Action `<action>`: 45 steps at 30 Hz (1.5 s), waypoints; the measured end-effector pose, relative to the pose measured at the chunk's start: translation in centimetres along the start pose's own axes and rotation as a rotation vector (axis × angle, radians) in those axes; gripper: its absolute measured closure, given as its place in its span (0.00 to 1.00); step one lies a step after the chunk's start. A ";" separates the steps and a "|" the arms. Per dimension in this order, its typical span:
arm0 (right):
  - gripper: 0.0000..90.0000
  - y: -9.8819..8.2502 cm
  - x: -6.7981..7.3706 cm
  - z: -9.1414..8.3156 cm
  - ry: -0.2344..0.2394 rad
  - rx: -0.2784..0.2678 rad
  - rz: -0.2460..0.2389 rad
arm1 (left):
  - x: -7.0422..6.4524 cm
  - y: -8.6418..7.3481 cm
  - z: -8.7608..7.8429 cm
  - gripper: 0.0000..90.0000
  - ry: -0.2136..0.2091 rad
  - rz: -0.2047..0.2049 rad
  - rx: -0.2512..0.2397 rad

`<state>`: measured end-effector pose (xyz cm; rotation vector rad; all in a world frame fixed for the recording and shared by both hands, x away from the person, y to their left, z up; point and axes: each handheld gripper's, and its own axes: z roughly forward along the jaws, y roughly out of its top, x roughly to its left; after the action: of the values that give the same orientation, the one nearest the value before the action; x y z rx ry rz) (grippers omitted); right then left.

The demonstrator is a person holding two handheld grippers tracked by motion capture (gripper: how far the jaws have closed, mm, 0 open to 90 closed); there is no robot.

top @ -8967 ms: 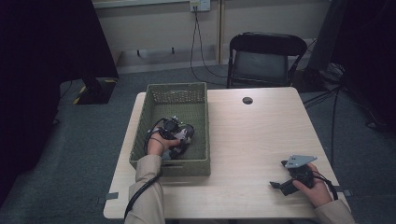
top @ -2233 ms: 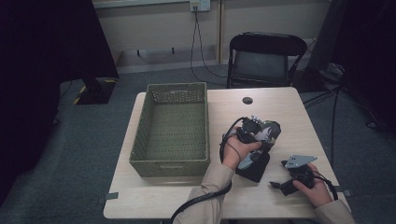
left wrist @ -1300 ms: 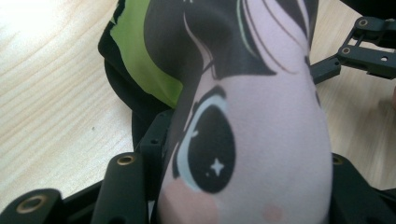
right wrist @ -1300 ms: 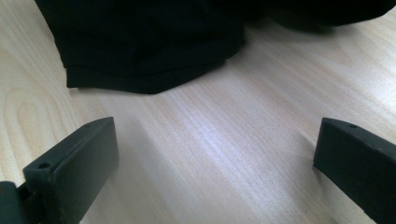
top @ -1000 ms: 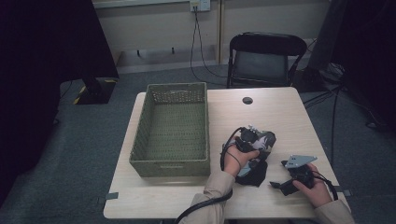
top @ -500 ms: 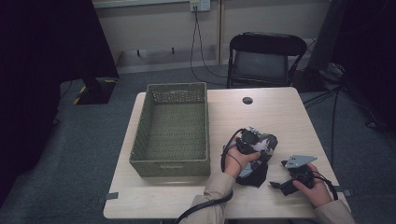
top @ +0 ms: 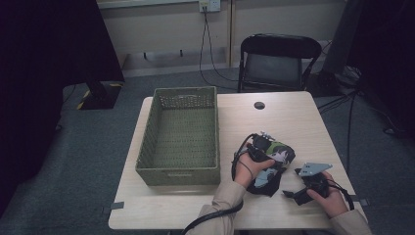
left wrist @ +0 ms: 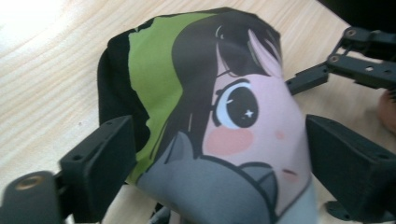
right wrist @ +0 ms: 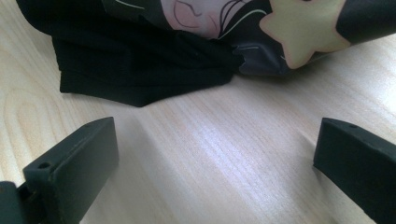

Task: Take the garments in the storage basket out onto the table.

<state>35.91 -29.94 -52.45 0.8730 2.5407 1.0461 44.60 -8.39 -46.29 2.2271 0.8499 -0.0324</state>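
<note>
One printed pouch on the tabletop, right of basket; left gripper jaws just opening astride it; right gripper jaws open at the near edge; far tabletop bare.

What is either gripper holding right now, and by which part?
Nothing. The left gripper has just been opening around the printed cloth bag; the right gripper is open.

Pillow's lower end (cropped, blurred)

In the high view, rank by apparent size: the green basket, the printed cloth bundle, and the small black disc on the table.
1. green basket, clearly largest.
2. printed cloth bundle, partly hidden by the left gripper, still far bigger than the disc.
3. small black disc.
</note>
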 end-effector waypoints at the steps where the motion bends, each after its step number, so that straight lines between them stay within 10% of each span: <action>1: 0.00 0.0 0.0 0.0 0.000 0.000 0.000 | 0.0 0.0 -0.1 0.09 -0.004 -0.002 0.000; 22: 0.00 0.0 0.0 0.0 -0.003 0.001 0.003 | -0.7 -0.7 -4.4 0.03 -0.095 0.038 -0.054; 45: 0.00 0.0 0.0 0.0 -0.004 0.000 0.001 | -2.2 -5.1 -8.1 0.03 -0.163 0.135 -0.053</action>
<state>35.89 -29.94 -52.46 0.8762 2.5372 1.0441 38.06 -1.75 -43.06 2.1934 0.6048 -0.1242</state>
